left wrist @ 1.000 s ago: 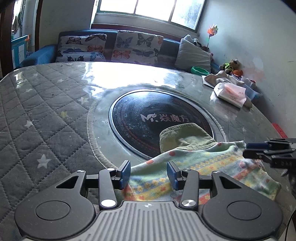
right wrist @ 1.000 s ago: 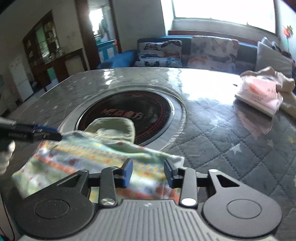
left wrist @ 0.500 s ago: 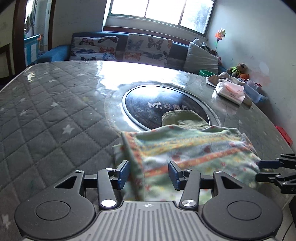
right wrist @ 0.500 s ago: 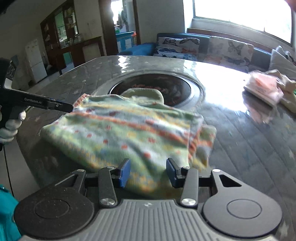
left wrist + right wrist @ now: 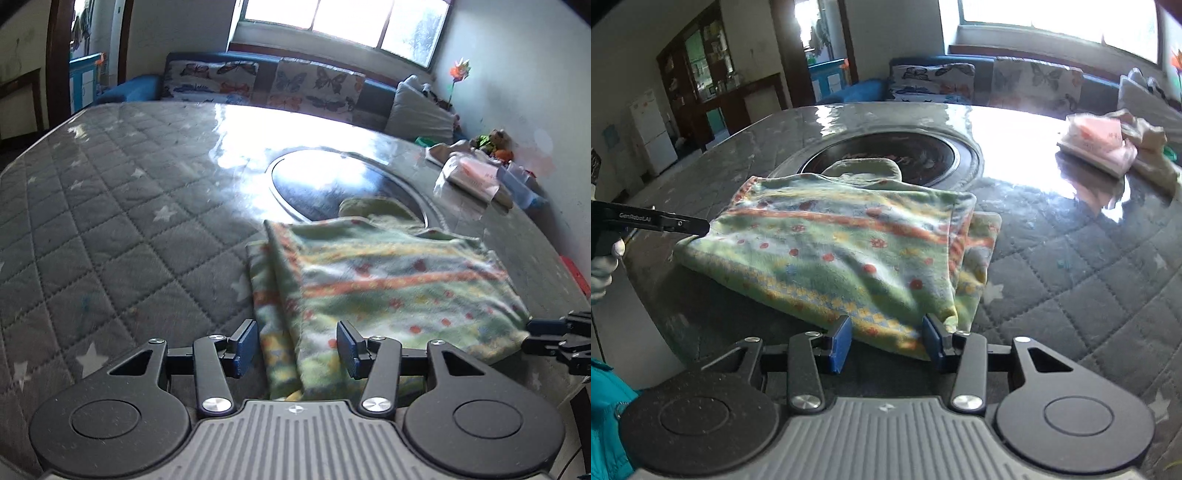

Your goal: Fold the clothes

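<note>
A green fleece garment (image 5: pixel 388 280) with orange stripes and red dots lies folded on the quilted grey table. Its plain green hood (image 5: pixel 373 206) rests on the dark round inset (image 5: pixel 317 184). My left gripper (image 5: pixel 295 343) is at the garment's near left corner, jaws apart, with the folded edge lying loose between the blue pads. My right gripper (image 5: pixel 886 341) is at the near right corner (image 5: pixel 953 295), also open, with the hem (image 5: pixel 886 328) between its pads and not pinched. Each view shows the other gripper at the garment's far side: the right gripper (image 5: pixel 554 336) and the left gripper (image 5: pixel 665 221).
A pink packet and pale folded clothes (image 5: pixel 1100 144) sit at the table's far right. A sofa with butterfly cushions (image 5: pixel 266 81) stands behind the table. The table's near edge (image 5: pixel 653 280) drops off by a gloved hand (image 5: pixel 602 266) and a teal sleeve (image 5: pixel 605 424).
Both grippers have drawn back toward the near edge, so the whole folded garment now shows lying flat. The jaws stand slightly wider than before.
</note>
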`<state>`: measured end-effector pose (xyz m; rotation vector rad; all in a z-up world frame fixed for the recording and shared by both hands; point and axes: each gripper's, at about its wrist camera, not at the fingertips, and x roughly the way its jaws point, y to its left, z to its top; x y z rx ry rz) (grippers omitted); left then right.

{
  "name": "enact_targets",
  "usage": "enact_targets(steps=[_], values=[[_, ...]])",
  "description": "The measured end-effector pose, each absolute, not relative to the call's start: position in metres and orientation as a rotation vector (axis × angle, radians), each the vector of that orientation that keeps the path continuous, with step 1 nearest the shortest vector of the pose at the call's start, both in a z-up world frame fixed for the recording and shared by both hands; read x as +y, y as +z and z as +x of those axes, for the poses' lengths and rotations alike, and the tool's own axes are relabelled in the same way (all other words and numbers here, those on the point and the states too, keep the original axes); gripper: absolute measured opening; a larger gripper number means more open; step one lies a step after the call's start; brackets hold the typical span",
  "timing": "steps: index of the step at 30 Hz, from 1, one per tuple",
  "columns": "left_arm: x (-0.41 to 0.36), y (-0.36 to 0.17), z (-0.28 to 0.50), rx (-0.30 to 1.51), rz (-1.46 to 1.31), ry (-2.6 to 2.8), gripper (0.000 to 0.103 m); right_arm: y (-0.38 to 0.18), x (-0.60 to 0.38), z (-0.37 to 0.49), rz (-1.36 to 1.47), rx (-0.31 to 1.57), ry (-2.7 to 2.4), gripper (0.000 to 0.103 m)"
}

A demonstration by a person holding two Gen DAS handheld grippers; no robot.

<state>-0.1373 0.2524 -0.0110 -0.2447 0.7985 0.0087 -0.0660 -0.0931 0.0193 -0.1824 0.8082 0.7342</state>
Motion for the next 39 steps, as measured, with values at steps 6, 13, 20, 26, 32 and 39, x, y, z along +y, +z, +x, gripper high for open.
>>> enact_targets(steps=[6,13,20,26,32,39], values=[[0.256,-0.012,-0.133,0.828,-0.283,-0.004,0.051,0.033,-0.077,-0.068,-0.243,0.763,0.794,0.053],[0.270,-0.006,-0.129,0.832,-0.348,0.021,0.060,0.041,-0.031,-0.075,-0.353,0.706,0.939,0.055],[0.291,-0.001,-0.123,0.832,-0.451,0.040,0.063,0.047,0.035,-0.092,-0.517,0.628,1.120,0.055],[0.299,-0.005,-0.115,0.862,-0.475,0.046,0.069,0.046,0.076,-0.104,-0.610,0.596,1.207,0.055],[0.304,-0.006,-0.109,0.870,-0.488,0.050,0.069,0.038,0.109,-0.118,-0.672,0.575,1.282,0.052],[0.310,-0.008,-0.109,0.878,-0.537,0.041,0.070,0.016,0.137,-0.137,-0.763,0.557,1.304,0.047]])
